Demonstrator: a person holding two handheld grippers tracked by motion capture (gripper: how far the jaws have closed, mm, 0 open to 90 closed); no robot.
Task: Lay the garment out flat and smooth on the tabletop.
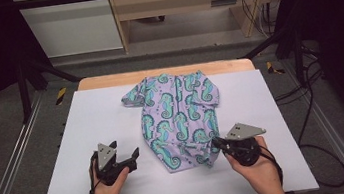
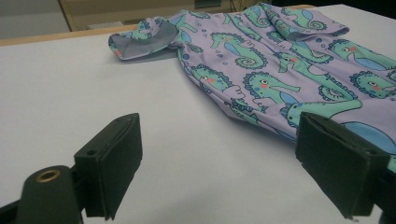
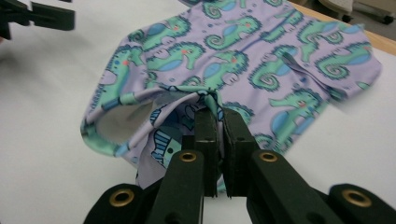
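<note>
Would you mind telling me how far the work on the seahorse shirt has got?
Early on. Done: the shirt lies spread on the white mat. In hand: the right gripper pinches its lifted hem corner. Left: the fold itself; the left gripper waits open beside it.

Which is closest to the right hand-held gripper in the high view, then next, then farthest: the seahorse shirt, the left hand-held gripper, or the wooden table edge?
1. Seahorse shirt: pinched in the right hand-held gripper.
2. Left hand-held gripper: across the hem, leftward.
3. Wooden table edge: far side.
</note>
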